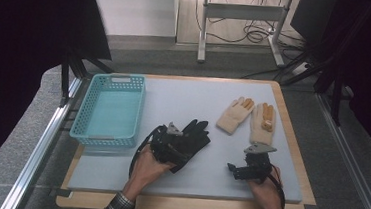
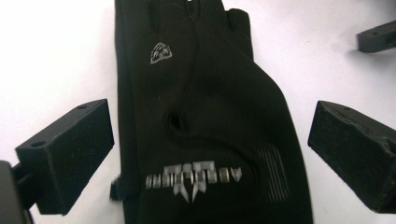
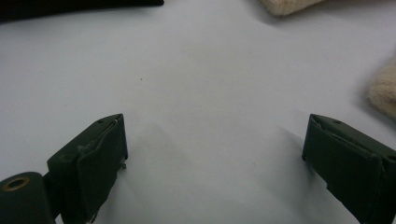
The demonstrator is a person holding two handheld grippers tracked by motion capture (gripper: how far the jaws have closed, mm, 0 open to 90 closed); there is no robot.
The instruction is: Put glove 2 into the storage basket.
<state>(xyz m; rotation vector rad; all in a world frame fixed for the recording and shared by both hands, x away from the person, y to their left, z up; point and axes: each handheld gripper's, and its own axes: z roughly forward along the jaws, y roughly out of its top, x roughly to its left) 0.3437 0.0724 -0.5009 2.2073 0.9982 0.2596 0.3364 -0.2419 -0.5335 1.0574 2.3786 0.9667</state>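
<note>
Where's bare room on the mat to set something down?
Free: the strip between the blue basket and the cream gloves, beyond the black glove; also the mat's near edge between the two hands. Crowded: right side, around the gloves and right hand-held gripper.

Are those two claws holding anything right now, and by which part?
Nothing. The left claw stands open around the black glove, not pinching it; the right claw is open.

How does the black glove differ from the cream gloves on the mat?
The black glove is dark with printed silver lettering; the cream gloves are pale knit with orange-tan fingers. The black glove lies between the open jaws of the left hand-held gripper, while the cream gloves lie apart from both grippers, farther back on the right. One black glove shows; the cream ones are a pair. All lie flat on the mat.
</note>
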